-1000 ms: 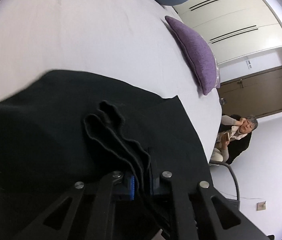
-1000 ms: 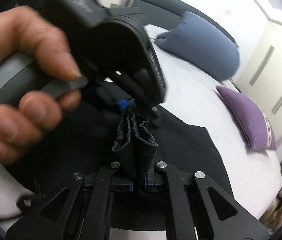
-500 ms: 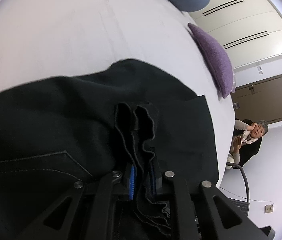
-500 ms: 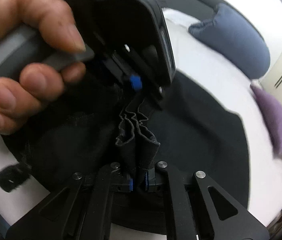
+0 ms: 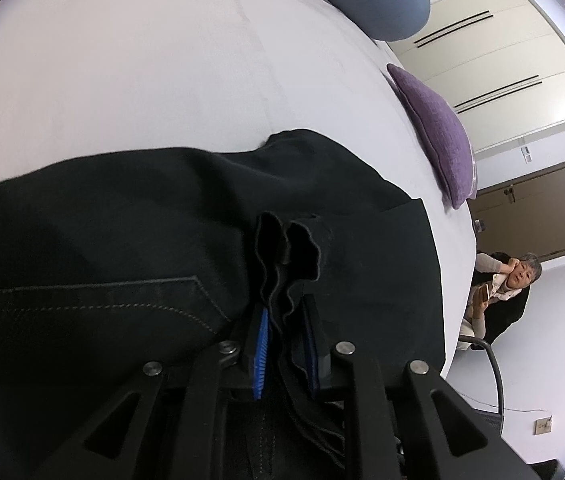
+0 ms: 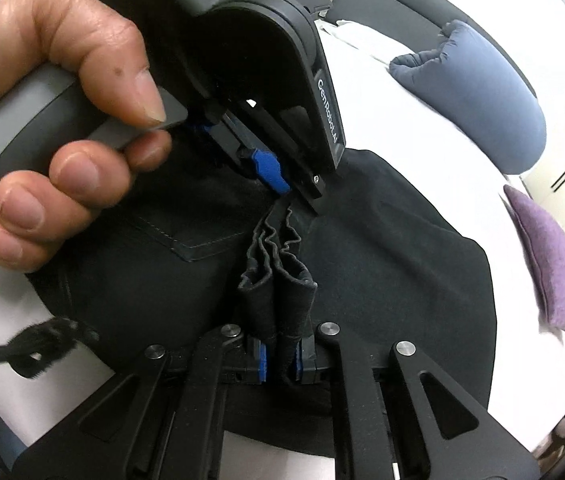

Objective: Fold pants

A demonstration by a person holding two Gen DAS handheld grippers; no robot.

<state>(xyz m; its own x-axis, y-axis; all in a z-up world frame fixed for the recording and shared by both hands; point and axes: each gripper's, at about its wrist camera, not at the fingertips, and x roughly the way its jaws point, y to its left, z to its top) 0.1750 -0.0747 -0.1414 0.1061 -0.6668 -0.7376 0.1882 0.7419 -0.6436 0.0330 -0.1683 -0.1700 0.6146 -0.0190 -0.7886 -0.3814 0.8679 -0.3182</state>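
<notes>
Both the left gripper (image 5: 284, 334) and right gripper (image 6: 282, 354) clamp bunched hems of the black denim pants (image 6: 382, 248), apparently carrying them over the half lying on the white bed (image 5: 142, 72) toward 12 o'clock.

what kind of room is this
Most likely a bedroom: the black pants lie on a white-sheeted bed with a purple cushion and blue pillow, and tall closet doors stand behind.

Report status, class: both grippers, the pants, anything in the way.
Left gripper shut on pants. Right gripper shut on the same bunched edge. Pants folded on white bed. Purple cushion off to the side, apart.
</notes>
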